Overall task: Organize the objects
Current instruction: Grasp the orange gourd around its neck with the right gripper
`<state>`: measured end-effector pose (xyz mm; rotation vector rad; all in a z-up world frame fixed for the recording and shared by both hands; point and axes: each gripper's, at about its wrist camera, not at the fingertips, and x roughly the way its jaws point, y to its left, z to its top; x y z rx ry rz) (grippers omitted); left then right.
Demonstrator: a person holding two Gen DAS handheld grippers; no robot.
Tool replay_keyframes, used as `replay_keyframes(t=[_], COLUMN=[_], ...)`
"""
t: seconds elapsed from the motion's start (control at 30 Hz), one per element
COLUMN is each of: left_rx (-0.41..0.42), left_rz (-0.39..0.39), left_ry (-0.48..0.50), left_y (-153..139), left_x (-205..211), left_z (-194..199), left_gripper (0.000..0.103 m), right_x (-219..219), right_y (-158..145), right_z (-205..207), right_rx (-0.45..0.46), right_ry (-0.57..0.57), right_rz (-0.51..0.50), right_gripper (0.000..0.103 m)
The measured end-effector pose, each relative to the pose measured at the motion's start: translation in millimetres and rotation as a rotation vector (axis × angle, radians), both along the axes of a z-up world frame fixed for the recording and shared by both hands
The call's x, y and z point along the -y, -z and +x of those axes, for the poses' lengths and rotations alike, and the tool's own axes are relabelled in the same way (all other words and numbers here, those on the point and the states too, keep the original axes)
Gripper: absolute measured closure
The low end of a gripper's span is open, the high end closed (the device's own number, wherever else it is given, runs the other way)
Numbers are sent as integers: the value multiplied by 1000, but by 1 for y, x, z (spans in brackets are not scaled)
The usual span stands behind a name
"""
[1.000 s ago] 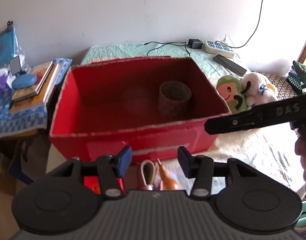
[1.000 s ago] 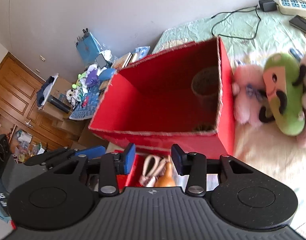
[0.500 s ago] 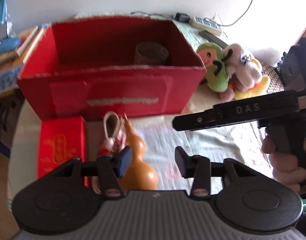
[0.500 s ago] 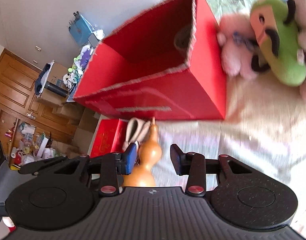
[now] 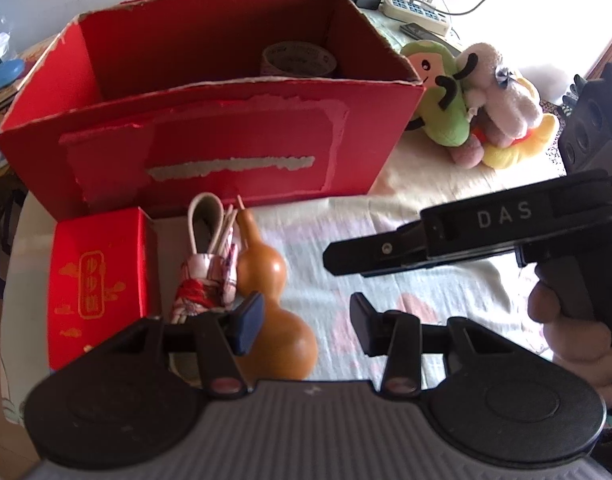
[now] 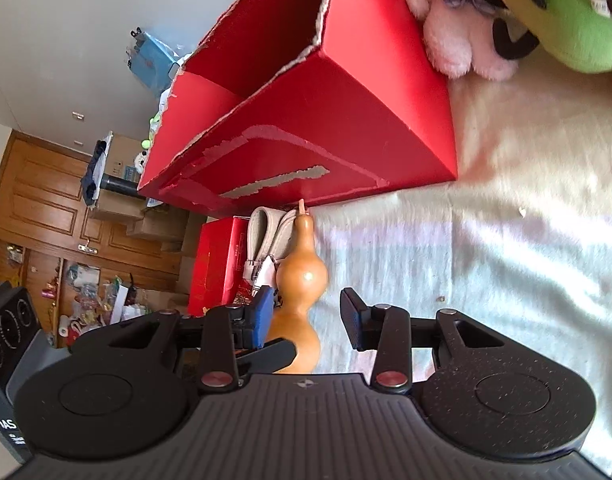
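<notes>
In front of the red box (image 5: 210, 136), on the bed: gourd (image 5: 274, 304) lying neck toward the box, long axis near-to-far. Left gripper (image 5: 302, 322) open, empty, its left finger over the gourd's belly. Right gripper (image 6: 306, 318) open too, gourd just left of centre; both about equally near.

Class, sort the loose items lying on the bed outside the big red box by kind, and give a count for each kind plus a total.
Gourds: 1, the orange gourd
Small red boxes: 1, the small red box
Wrapped bundles: 1, the bundle with cream loops
Plush toys: at least 2 clear, the green plush and the pale plush; more in the pile cannot be separated
Total: 5
</notes>
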<state>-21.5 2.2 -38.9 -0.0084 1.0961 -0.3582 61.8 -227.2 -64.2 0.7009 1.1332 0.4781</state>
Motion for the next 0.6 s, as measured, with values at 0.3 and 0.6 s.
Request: replay_keyframes(t=[0.3,0.6], left_rx=[-75,-111], left_rz=[-12,4], left_ry=[19,67], left_y=[23,37], left_x=[-7,-4], left_z=[13,16], left_gripper=[57,59], right_x=[-10,-15], right_y=[6,16], right_z=[1,4], right_rx=[-28,-81], right_ry=[-22,-65], right_rz=[0,-19], right_gripper=[61,61])
